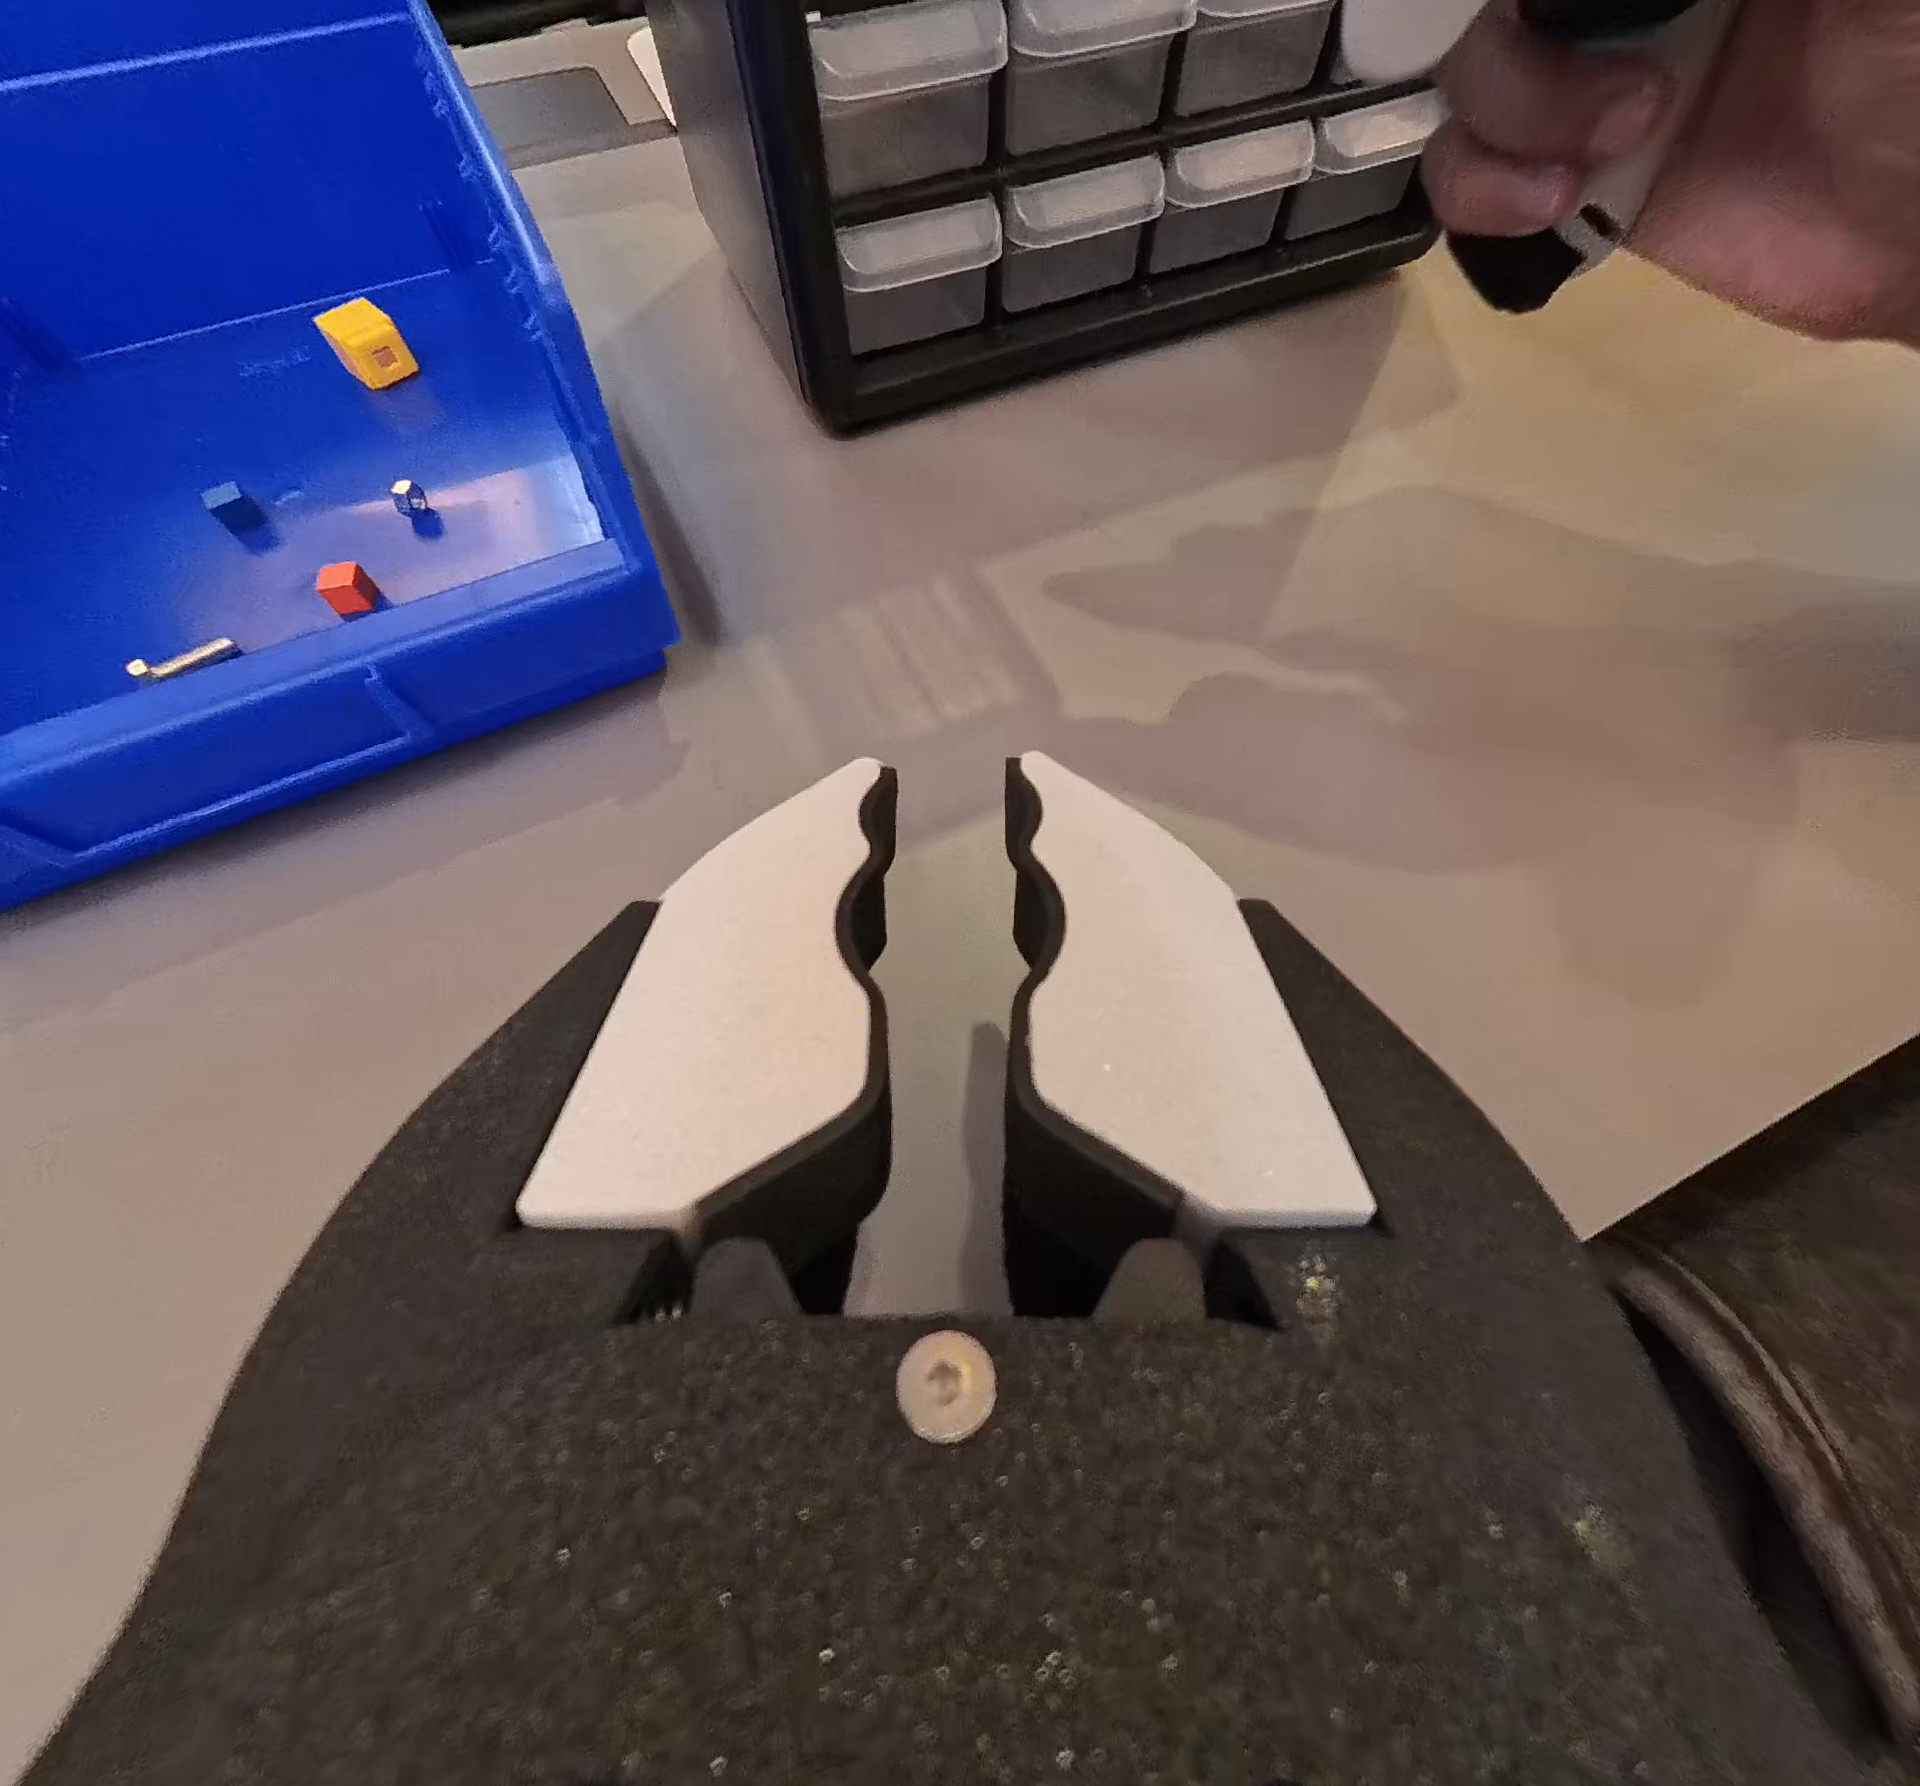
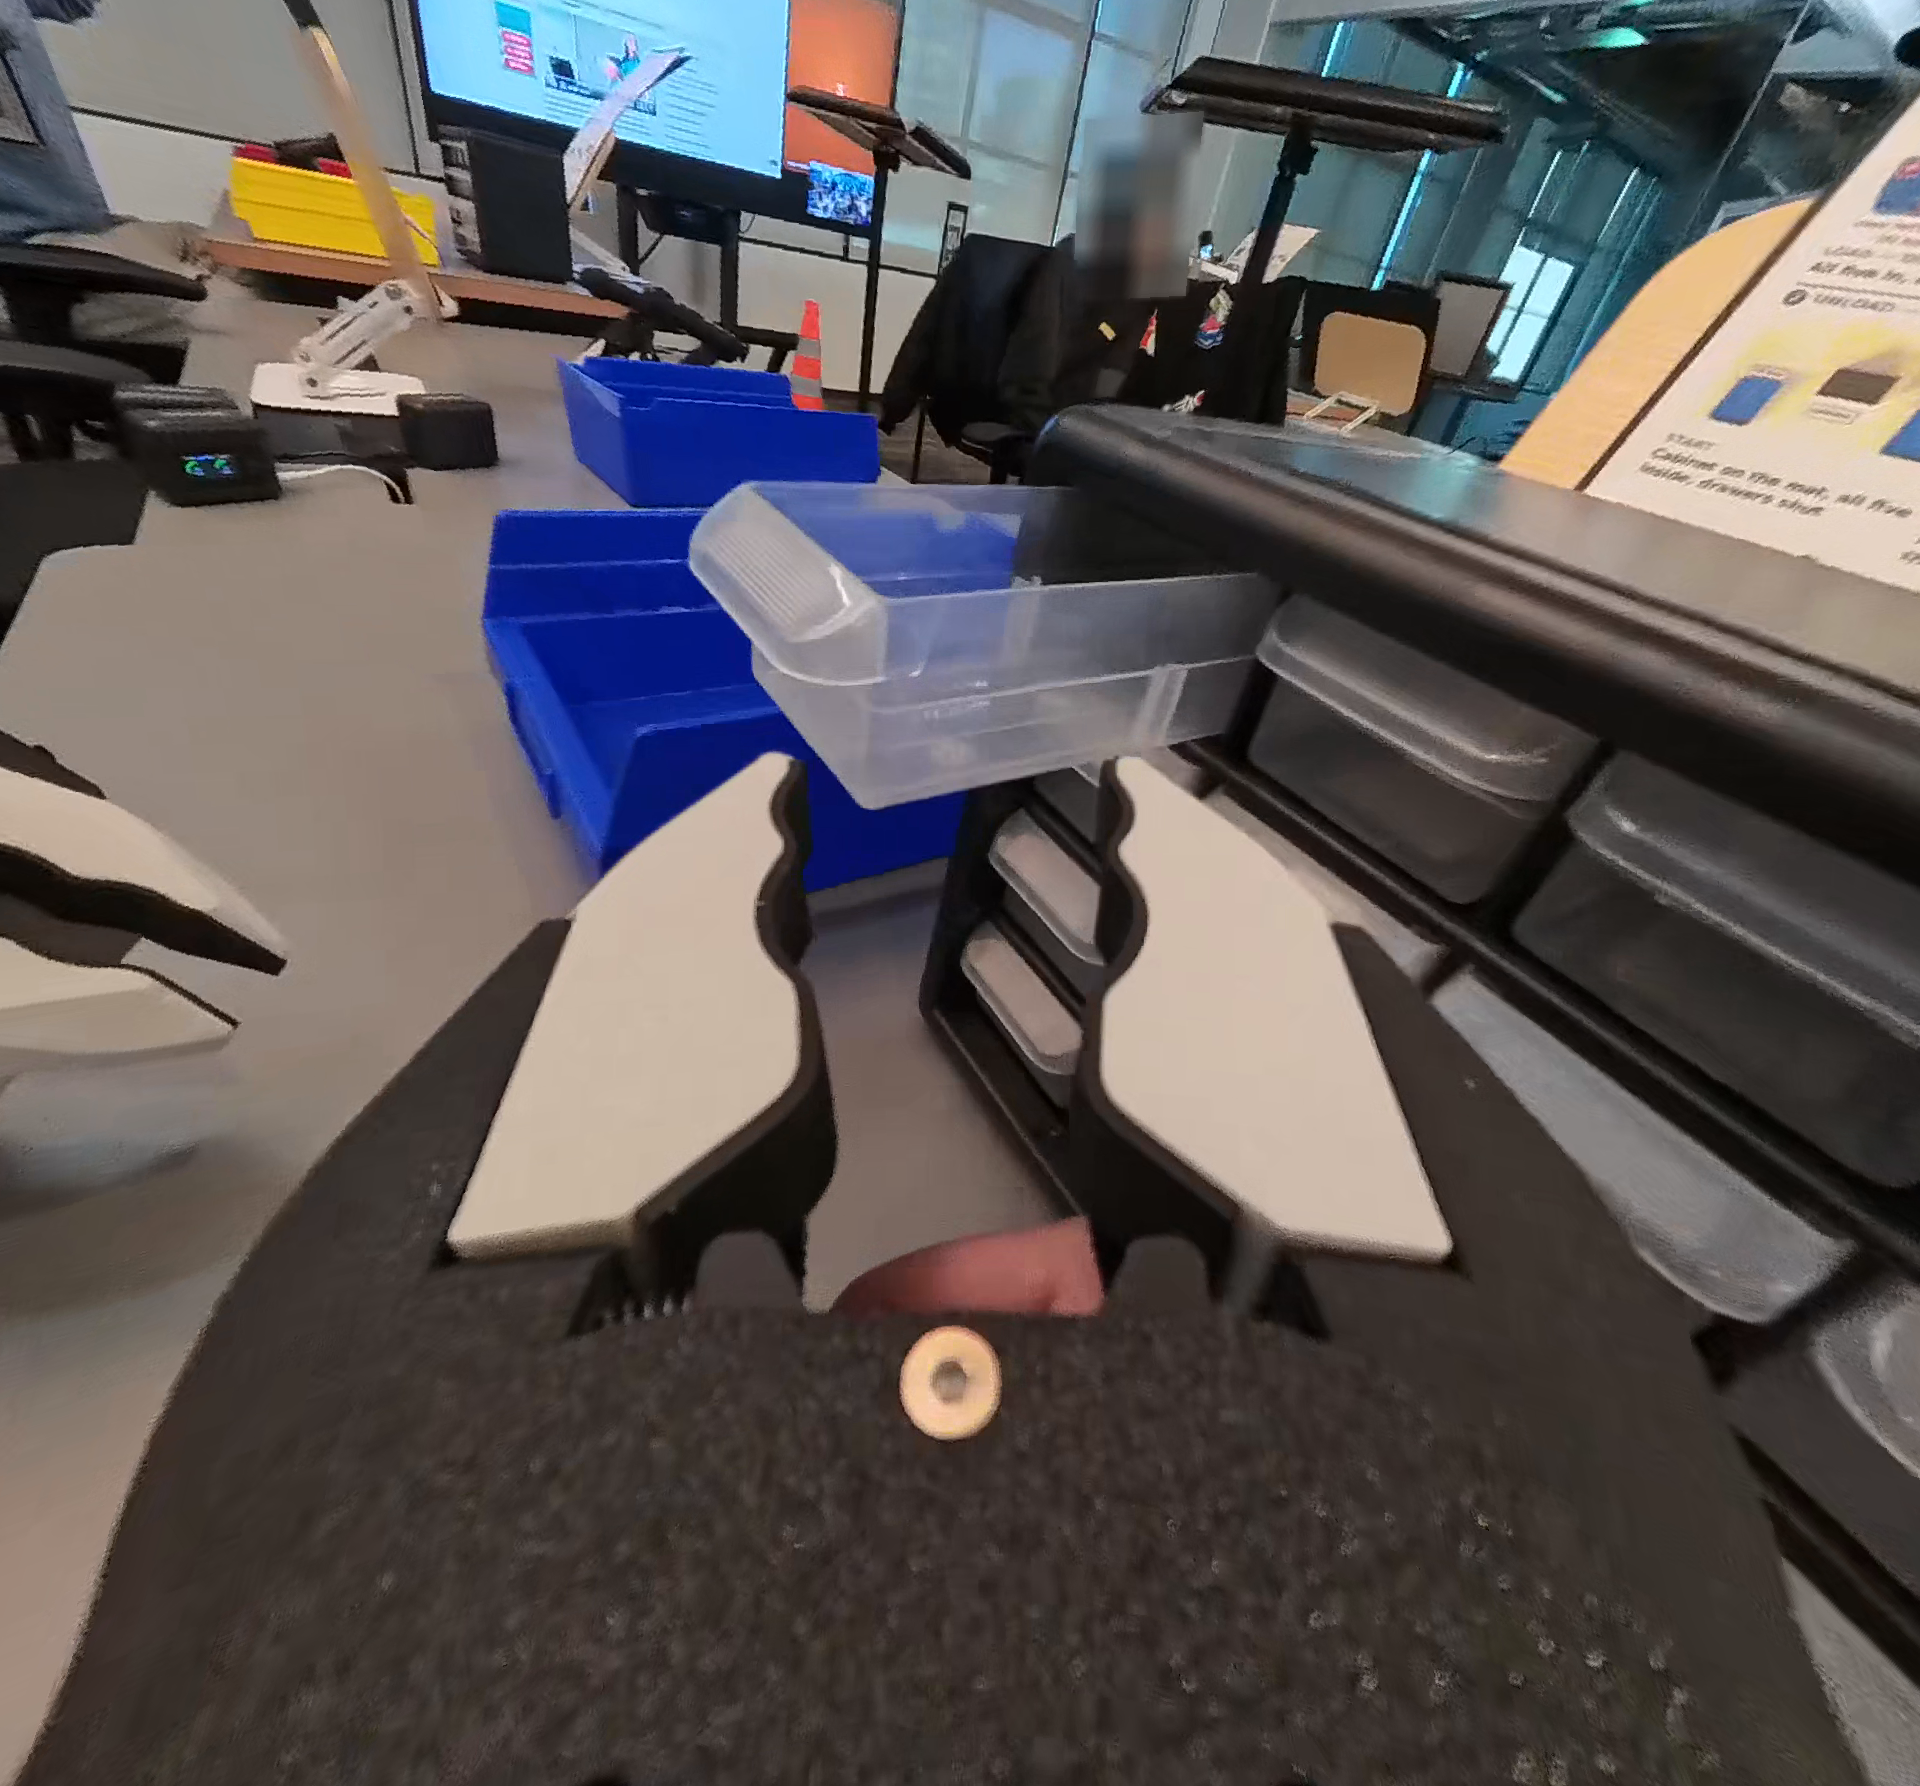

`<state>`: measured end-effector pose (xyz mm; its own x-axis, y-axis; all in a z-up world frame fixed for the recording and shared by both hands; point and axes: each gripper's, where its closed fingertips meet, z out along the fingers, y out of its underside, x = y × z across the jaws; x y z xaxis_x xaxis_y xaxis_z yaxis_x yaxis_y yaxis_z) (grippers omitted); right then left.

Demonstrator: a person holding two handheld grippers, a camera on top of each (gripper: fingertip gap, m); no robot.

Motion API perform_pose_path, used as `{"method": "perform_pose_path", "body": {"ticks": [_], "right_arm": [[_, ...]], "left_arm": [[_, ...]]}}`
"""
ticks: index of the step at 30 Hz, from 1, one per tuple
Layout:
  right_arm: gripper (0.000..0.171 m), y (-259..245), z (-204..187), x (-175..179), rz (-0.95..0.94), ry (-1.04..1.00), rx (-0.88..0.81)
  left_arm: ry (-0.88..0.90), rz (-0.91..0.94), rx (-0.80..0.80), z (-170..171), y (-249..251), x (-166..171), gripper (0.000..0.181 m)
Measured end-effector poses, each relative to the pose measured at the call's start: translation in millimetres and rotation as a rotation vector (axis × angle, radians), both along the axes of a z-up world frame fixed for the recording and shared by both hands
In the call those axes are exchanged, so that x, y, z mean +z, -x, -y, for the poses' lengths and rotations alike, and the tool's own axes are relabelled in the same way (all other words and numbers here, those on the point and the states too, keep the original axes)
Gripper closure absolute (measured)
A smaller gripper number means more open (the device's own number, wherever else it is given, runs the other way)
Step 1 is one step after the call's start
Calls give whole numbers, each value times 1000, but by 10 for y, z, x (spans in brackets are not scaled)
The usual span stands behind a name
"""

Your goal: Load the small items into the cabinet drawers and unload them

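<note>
R gripper (image 2: pixel 951 780) sits just below and in front of the pulled-out clear drawer (image 2: pixel 966 635); fingers spread wide, nothing between them. The drawer's ribbed pull tab is up and a bit left of the R fingertips, and its long axis runs from there back and right into the black cabinet (image 2: pixel 1507 583), top row. Drawer looks empty or nearly so, hard to tell through the clear plastic. Other drawers (image 1: pixel 1091 53) all shut, translucent w/ lipped fronts.

L gripper (image 1: pixel 945 775) hovers over bare desk (image 1: pixel 1351 510), fingers parted by a narrow gap, holding nothing. Small items lie well off to the L fingers' front-left in the blue bin (image 1: pixel 582 365): yellow block (image 1: pixel 366 342), dark blue cube (image 1: pixel 231 502), red cube (image 1: pixel 345 587), shiny metal nut (image 1: pixel 408 496), bent metal key (image 1: pixel 182 661). Cubes look matte and hard, metal bits slick and tiny.

Judgement: L gripper is nearer the bin, so prob the one to pick; R is nearer the drawer. Load not yet begun, all five pcs in the bin. Desk is glossy grey, reflective.
</note>
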<state>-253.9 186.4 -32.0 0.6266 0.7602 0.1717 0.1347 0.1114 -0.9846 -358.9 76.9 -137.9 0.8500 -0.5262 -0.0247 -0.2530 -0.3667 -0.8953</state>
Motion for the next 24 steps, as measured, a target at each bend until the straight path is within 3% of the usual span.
{"method": "perform_pose_path", "body": {"ticks": [24], "right_arm": [[132, 90, 9, 54, -26, 9, 37]], "left_arm": [[31, 27, 14, -30, 40, -14, 161]]}}
